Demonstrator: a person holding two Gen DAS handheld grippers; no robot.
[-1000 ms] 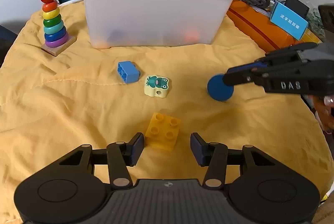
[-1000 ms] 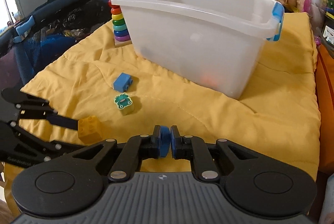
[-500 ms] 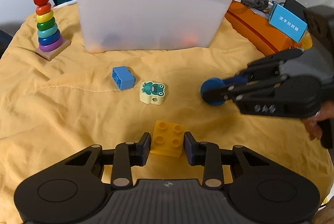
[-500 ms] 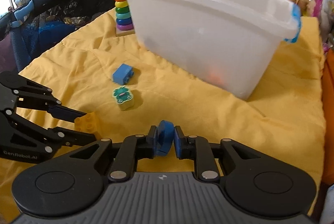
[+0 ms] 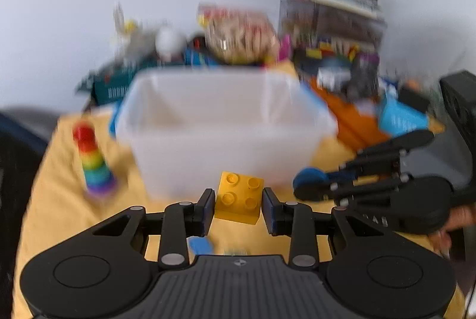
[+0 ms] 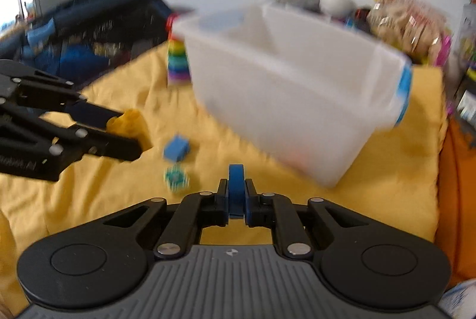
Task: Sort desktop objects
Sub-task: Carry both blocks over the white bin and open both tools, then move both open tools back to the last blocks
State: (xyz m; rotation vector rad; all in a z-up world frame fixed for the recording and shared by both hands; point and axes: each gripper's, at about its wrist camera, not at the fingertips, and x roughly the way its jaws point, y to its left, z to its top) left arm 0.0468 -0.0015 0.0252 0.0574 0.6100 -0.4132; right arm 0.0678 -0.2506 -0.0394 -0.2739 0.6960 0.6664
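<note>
My left gripper (image 5: 238, 204) is shut on a yellow four-stud brick (image 5: 239, 197) and holds it lifted above the yellow cloth, in front of the white plastic bin (image 5: 220, 137). My right gripper (image 6: 236, 194) is shut on a blue disc (image 6: 236, 185), held edge-on and lifted, facing the bin (image 6: 297, 111). In the left wrist view the right gripper (image 5: 315, 185) with the disc (image 5: 309, 179) is to my right. In the right wrist view the left gripper (image 6: 131, 131) holds the yellow brick (image 6: 129, 124). A blue brick (image 6: 176, 149) and a frog block (image 6: 176, 178) lie on the cloth.
A rainbow ring stacker (image 5: 93, 161) stands left of the bin. Bags, boxes and toys (image 5: 333, 33) are piled behind it. An orange box (image 5: 348, 116) lies at the right. A dark bag (image 6: 89, 30) lies beyond the cloth's left edge.
Both grippers have risen off the cloth with their objects and moved towards the bin. The left gripper closed on the yellow brick about half a second ago. The views are motion-blurred.
</note>
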